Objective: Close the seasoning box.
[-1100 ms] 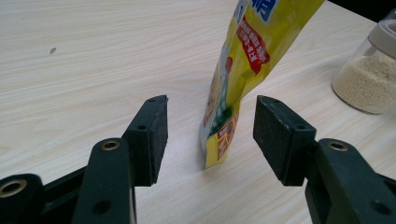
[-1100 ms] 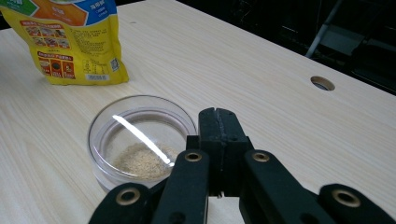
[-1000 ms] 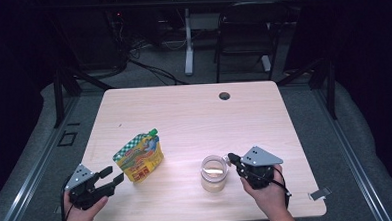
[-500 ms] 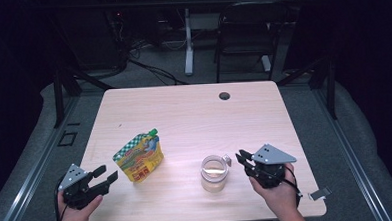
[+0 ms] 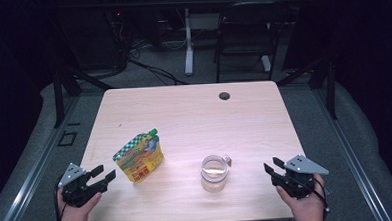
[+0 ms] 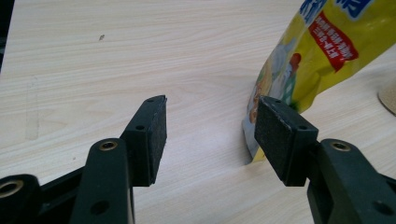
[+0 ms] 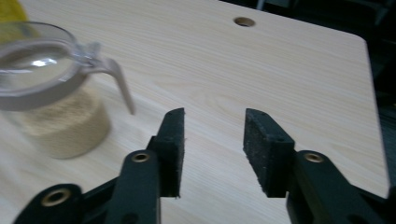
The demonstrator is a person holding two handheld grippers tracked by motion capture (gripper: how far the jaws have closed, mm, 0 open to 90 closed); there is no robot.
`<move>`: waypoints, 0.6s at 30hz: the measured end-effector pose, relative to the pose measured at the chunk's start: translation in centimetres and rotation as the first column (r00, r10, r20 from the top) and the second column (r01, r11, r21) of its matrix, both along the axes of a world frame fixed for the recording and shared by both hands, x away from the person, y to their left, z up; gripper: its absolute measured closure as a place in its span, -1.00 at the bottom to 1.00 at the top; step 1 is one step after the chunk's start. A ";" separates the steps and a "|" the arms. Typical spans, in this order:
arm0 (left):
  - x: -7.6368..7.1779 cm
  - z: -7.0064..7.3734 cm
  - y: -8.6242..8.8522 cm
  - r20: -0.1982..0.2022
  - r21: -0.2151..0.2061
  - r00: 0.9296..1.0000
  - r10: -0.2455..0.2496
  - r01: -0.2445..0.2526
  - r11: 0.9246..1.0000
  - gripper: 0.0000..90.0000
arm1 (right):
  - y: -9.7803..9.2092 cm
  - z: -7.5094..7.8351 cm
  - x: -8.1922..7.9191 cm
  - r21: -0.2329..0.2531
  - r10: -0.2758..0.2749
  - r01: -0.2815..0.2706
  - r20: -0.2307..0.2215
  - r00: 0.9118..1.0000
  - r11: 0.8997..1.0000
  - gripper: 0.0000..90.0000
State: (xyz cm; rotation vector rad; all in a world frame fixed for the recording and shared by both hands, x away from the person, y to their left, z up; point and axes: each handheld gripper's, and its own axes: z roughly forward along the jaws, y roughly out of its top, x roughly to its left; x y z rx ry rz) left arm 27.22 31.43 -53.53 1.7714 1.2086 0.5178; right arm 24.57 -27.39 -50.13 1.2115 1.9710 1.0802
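On the pale wooden table (image 5: 184, 111) stood a yellow spouted pouch (image 5: 138, 157) and a clear lidded jar (image 5: 214, 173), contents indistinct. Near its front corners, left gripper (image 5: 103, 175) and right gripper (image 5: 272, 167) hovered, jaws apart, empty; the pouch's top was cropped in the left gripper view.

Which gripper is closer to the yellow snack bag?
Left. The left gripper sits just beside the yellow snack bag, fingers open, not touching. The right gripper is far across the table, beyond the glass jar.
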 end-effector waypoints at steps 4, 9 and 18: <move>0.3 -0.4 0.3 -0.014 0.004 1.000 0.006 -0.006 1.000 -0.03 | -1.7 -0.8 0.3 0.027 -0.061 0.061 -0.004 0.998 0.998 0.14; 0.8 -1.0 0.7 -0.036 0.011 0.999 0.018 -0.018 1.000 -0.05 | -3.0 -2.2 0.3 0.049 -0.106 0.106 0.012 0.994 0.993 0.00; 1.7 -1.9 0.7 -0.051 0.035 0.998 0.030 -0.029 0.999 -0.08 | -4.0 -4.1 0.3 0.050 -0.132 0.132 0.003 0.991 0.990 -0.08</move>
